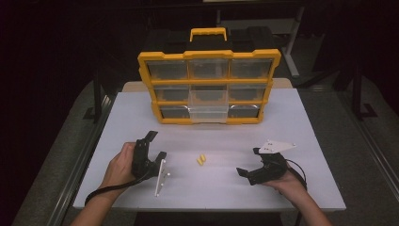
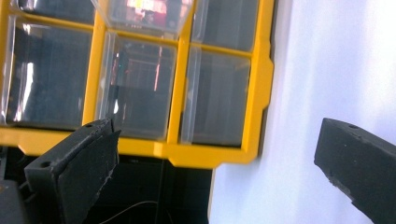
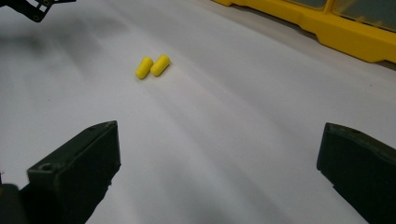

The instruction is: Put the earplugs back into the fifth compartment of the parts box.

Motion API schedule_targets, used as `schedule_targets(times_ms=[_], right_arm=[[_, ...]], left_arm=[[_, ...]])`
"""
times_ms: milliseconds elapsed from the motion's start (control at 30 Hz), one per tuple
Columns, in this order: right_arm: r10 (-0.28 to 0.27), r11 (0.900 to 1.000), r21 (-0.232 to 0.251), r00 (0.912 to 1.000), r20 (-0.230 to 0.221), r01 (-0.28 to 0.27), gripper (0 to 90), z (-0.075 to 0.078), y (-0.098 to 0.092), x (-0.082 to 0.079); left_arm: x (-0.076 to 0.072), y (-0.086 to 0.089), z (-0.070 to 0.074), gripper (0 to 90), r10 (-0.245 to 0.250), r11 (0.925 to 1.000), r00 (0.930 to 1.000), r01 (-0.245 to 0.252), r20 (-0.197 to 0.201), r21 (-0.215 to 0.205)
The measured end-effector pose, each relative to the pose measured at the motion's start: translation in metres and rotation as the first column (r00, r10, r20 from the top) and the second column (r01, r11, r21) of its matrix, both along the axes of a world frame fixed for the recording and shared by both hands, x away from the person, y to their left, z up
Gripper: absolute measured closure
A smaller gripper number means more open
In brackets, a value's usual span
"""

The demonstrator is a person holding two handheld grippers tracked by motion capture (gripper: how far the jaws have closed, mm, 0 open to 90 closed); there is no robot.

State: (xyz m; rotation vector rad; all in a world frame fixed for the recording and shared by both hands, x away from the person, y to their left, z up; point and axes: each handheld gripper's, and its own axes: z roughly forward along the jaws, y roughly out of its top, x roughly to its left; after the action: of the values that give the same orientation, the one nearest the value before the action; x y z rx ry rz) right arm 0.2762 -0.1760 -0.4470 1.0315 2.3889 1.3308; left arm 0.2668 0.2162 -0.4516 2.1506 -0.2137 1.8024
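The left claw (image 1: 154,145) lies well left of the two yellow earplugs (image 1: 201,160), held by the person's left hand (image 1: 121,165) and rolled onto its side, so its grey plate (image 1: 160,176) stands on edge toward the earplugs. Its jaws are spread wide with nothing between them; in the left gripper view they frame the yellow drawer organizer (image 2: 177,84) and a strip of white tabletop (image 2: 322,70).

The earplugs lie side by side, touching, on the bare tabletop (image 1: 211,183), between the two claws and in front of the organizer (image 1: 209,87). Straight behind the earplugs, one clear drawer (image 1: 208,112) in the organizer's bottom row stands pulled out.

The right claw (image 1: 249,162) sits well right of the earplugs, gripped by the right hand (image 1: 288,181), pointing toward them. Its jaws are also wide apart and empty. In the right gripper view the earplugs (image 3: 152,66) lie ahead of the jaws, clear of both.
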Motion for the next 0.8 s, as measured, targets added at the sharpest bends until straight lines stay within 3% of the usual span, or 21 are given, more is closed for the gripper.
schedule_targets(times_ms=[100,200,533,633,800], right_arm=[[-0.001,1.0,-0.001,1.0,0.0,0.001,0.0,0.0,0.0,0.0],[0.0,1.0,-0.001,1.0,0.0,0.0,0.0,0.0,0.0,0.0],[0.0,1.0,-0.005,1.0,0.001,0.0,0.0,0.0,0.0,0.0],[-0.001,1.0,-0.005,1.0,0.001,0.001,0.0,0.0,0.0,0.0],[-0.003,1.0,-0.007,1.0,0.0,0.003,0.0,-0.001,0.001,0.001]], left_arm=[[-0.001,0.005,-0.003,0.0,0.006,0.9999,0.9999,-0.006,-0.015,-0.016],[-0.004,0.009,-0.006,0.0,0.02,0.9998,0.9992,-0.021,-0.034,-0.005],[-0.001,0.008,-0.008,0.0,0.009,0.9999,0.999,-0.009,-0.044,-0.005],[0.0,0.009,-0.007,0.0,0.011,0.9998,0.9985,-0.012,-0.054,-0.018],[0.002,0.009,-0.006,0.0,0.013,0.9973,0.9944,-0.021,-0.105,-0.071]])
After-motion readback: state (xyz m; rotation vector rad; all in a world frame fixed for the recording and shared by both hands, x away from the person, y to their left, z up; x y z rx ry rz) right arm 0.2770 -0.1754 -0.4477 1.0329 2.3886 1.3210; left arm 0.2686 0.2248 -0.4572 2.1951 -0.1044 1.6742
